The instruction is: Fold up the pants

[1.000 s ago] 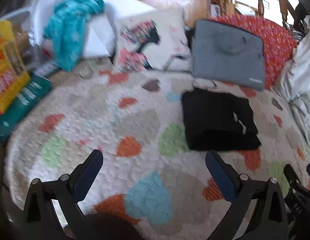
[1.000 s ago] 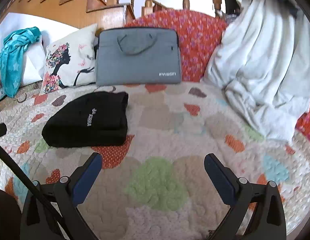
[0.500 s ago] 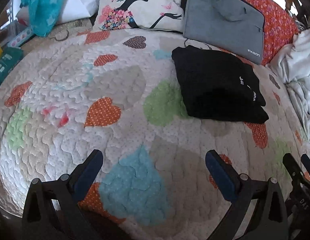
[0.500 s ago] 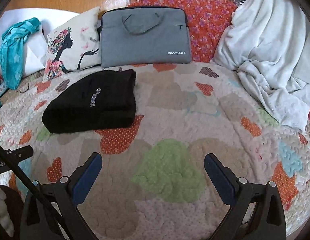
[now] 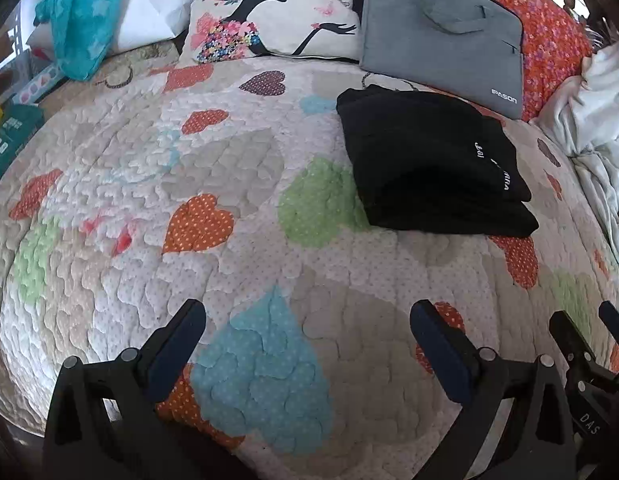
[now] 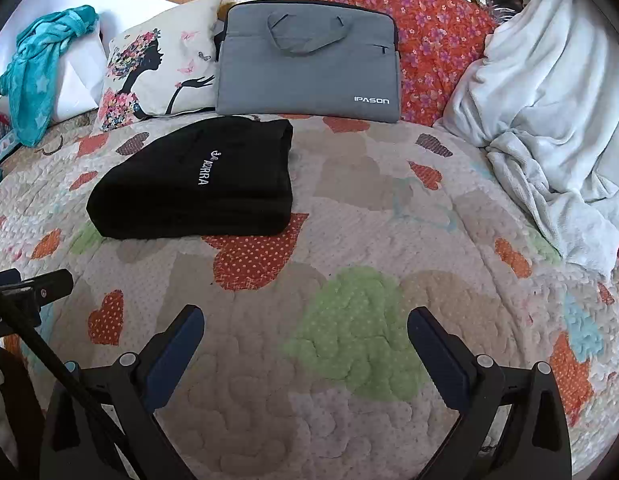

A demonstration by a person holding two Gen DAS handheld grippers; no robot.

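A heart-patterned quilt (image 6: 349,208) spreads below a grey laptop bag (image 6: 309,64) at twelve o'clock, a white blanket (image 6: 549,120) at two.

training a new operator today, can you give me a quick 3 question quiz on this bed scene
1. True or false: the pants lie folded on the quilt, touched by neither gripper.
2. What stands directly behind the pants, leaning on the red cushion?
A. a yellow box
B. the grey bag
C. a lamp
3. Fill in: the left gripper and the right gripper both have their jaws ____.

Key
1. True. The pants are a compact black stack, and both grippers hover over bare quilt nearer the cameras.
2. B
3. open, with nothing between them.
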